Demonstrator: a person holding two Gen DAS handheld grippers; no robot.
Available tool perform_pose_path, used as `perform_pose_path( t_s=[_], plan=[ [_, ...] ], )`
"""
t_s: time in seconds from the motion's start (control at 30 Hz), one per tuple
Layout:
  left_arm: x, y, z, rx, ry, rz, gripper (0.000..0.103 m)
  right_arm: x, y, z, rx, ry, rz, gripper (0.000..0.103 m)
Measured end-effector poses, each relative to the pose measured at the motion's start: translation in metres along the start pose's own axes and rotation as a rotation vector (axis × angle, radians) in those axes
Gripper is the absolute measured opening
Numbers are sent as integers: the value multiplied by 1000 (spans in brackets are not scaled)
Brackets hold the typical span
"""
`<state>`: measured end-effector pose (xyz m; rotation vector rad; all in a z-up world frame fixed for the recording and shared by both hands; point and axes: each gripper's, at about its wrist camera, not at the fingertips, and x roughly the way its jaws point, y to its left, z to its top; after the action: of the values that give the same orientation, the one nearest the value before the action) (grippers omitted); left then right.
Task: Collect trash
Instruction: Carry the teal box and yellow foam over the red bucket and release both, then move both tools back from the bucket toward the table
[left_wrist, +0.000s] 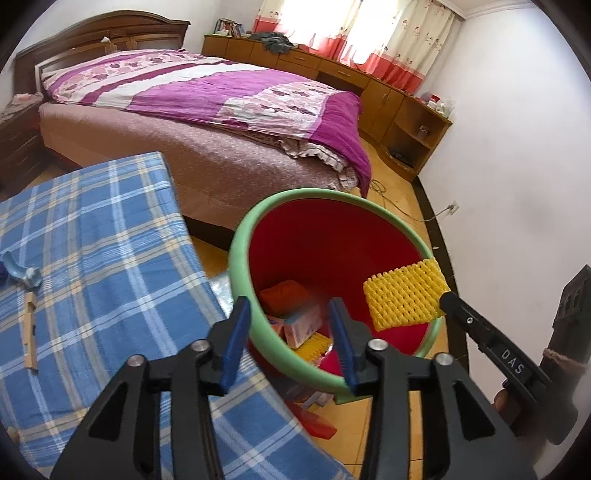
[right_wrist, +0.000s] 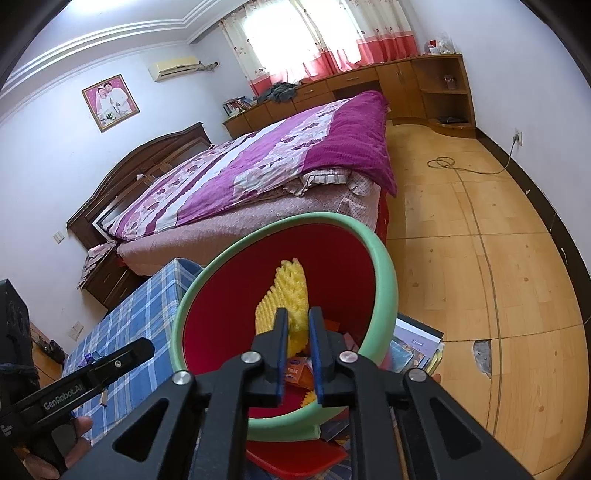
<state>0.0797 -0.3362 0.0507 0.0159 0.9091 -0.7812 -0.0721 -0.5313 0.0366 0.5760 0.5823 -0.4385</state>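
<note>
On the far left of the left wrist view, the checked table (left_wrist: 110, 236) carries scraps not yet collected: a blue wrapper (left_wrist: 22, 275) and, just below it, a wooden stick (left_wrist: 29, 332). Right of the table edge stands the bin (left_wrist: 243, 236), green-rimmed and red inside, with an orange packet (left_wrist: 284, 293) and a pink carton (left_wrist: 303, 325) already lying at its bottom. The left gripper (left_wrist: 291, 339) hangs over the near rim with its jaws partly apart and nothing between them, so its piece looks dropped. Further right, the yellow foam net (left_wrist: 404, 297) is over the bin's mouth, by the right-hand rim, pinched at one end by the right gripper (right_wrist: 298, 345). In the right wrist view its jaws stand narrow with the net between the pads (right_wrist: 281, 347); whether they still press it or are just slack I cannot tell for certain, though the net hangs at the tips and is not falling. The step in hand seems to be dropping trash into the bin. Next, I judge, the right jaws need to widen fully so the net falls inside, clear of the rim, and then a gripper goes back left for the wrapper and stick.
</note>
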Motion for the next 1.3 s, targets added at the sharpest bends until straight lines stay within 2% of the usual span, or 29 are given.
perform_pose_path(
  t_s=[0.1, 0.17, 0.3, 0.47, 0.57, 0.67, 0.77, 0.93, 1.07, 1.3],
  plan=[
    [-6, 6, -3, -4, -10, 32, 52, -1, 1, -2, 8, 6, 8, 31],
    [-9, 10, -5, -10, -11, 46, 52, -1, 2, -3, 10, 9, 10, 35],
    [-17, 21, -11, -33, -12, 75, 53, -3, 6, -6, 17, 15, 13, 53],
    [-28, 35, -19, -53, -19, 124, 54, -3, 11, -8, 18, 30, 15, 66],
    [-37, 44, -22, -59, -39, 151, 61, -4, 17, -10, 15, 36, 13, 77],
    [-48, 53, -24, -81, -62, 175, 68, -4, 25, -13, 2, 42, 11, 79],
    [-56, 62, -25, -101, -75, 191, 68, -6, 33, -16, -14, 46, 14, 87],
    [-73, 80, -32, -137, -93, 223, 68, -7, 50, -21, -46, 58, 31, 90],
    [-89, 95, -38, -166, -116, 244, 68, -8, 70, -25, -85, 65, 54, 98],
    [-112, 122, -48, -215, -150, 291, 68, -7, 111, -37, -171, 83, 107, 101]
  ],
)
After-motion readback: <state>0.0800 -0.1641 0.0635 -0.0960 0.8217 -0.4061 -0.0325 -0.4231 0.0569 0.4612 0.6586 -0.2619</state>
